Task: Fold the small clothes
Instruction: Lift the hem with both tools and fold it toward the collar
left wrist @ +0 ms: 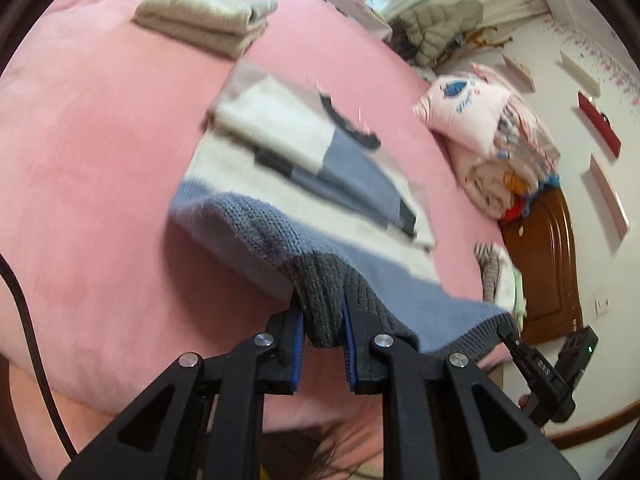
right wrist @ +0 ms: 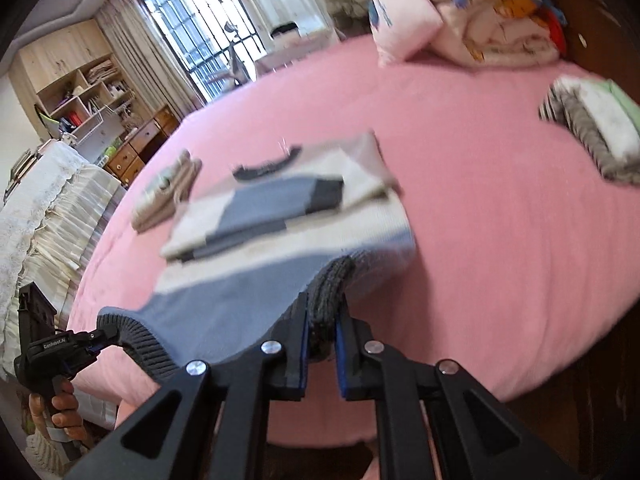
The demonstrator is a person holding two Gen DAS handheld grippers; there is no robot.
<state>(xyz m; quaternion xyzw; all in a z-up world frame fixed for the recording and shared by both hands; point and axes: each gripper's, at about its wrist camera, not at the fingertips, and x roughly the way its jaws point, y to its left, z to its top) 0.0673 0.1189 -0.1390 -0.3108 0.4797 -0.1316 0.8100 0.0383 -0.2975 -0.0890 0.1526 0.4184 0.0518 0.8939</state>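
Nearest me, my left gripper and right gripper each have jaws clamped on the sweater's grey ribbed hem, lifted off the pink bed. Its length runs away from me, collar farthest, sleeves folded across it.

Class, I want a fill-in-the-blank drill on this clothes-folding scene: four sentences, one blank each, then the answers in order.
1. The left gripper and the right gripper both clamp the sweater's dark grey ribbed ____.
2. The sweater lies on a ____ bed sheet.
3. The sweater's sleeves are folded ____ its body.
4. In the left wrist view, beyond the sweater lies a folded ____ garment.

Answers: hem; pink; onto; beige
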